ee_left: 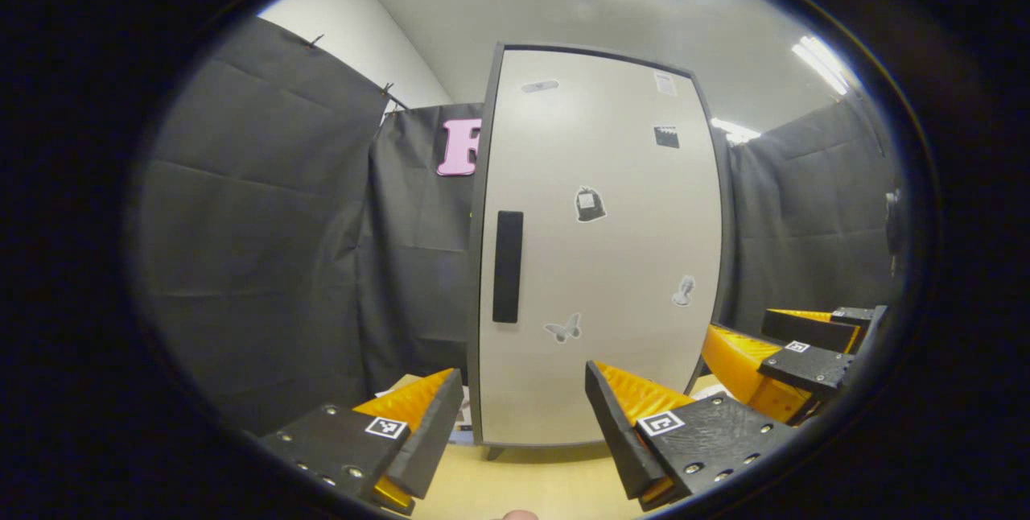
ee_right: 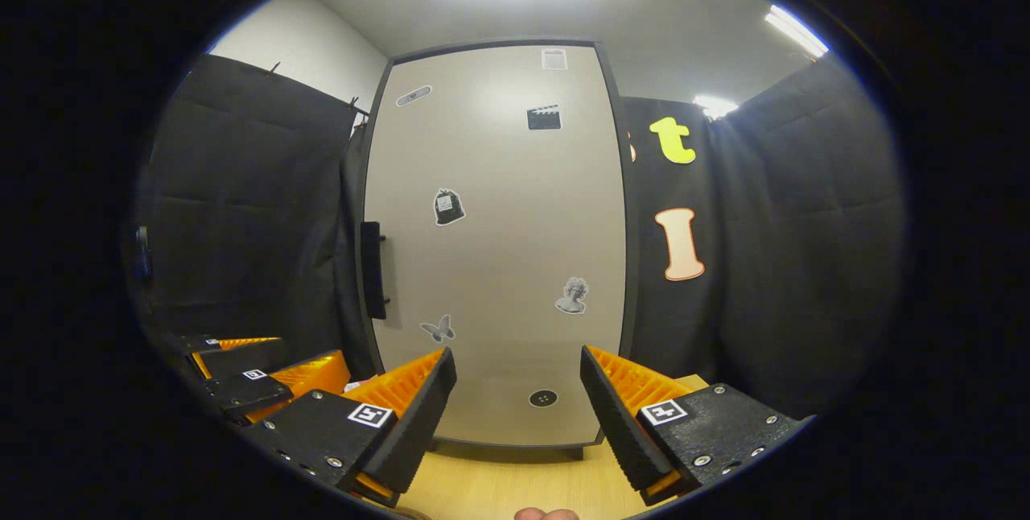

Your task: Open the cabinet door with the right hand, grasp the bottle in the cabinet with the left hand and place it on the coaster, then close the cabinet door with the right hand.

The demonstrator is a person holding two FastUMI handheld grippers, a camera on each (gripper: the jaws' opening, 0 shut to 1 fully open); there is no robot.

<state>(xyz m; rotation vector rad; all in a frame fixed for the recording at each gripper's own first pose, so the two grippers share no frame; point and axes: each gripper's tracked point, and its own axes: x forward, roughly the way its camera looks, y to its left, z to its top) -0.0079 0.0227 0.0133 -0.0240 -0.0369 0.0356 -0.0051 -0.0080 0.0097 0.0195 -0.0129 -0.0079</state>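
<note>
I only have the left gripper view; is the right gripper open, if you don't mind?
Observer: Yes, the right gripper is open, facing the closed door.
Operator: Does the handle stand off the door?
Observer: Yes, the handle sits on short posts, with a gap behind.
Operator: Anything low on the door?
Observer: A round dark sticker, seen between the jaws.

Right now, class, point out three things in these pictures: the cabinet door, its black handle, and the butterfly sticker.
cabinet door (ee_left: 611, 262): left gripper view, on the bare pale panel.
black handle (ee_left: 507, 266): left gripper view, at the middle of the upright bar.
butterfly sticker (ee_right: 438, 329): right gripper view, at the sticker's centre, low on the door.
</note>
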